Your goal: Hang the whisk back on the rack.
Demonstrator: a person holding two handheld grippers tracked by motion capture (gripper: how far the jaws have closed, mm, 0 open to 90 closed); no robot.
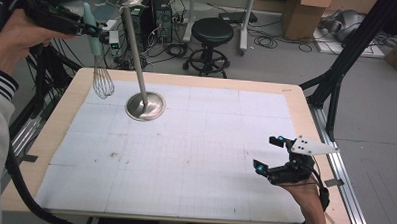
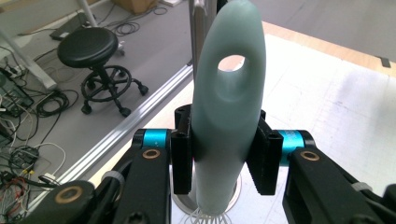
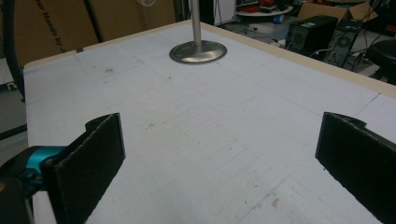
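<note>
Pale green silicone, smooth and rounded: handle of a whisk, clamped between the jaws of the left gripper at upper left of the high view. Left hand raised well above the table, striped cuff at frame's left edge. Whisk hangs near upright, wire balloon down, over the far left part of the white gridded mat, apart from it. Left gripper view: handle fills centre frame, oval hanging hole near its tip, black ribbed pads pressed on both sides.

Steel stand just right of the whisk: round brushed base flat on the mat, slim pole rising toward upper left.

Right gripper low at lower right, hand entering from bottom edge, jaws wide apart, holding nothing. Right gripper view: two black pads at left and right edges, bare scuffed mat between, stand base at top centre.
</note>
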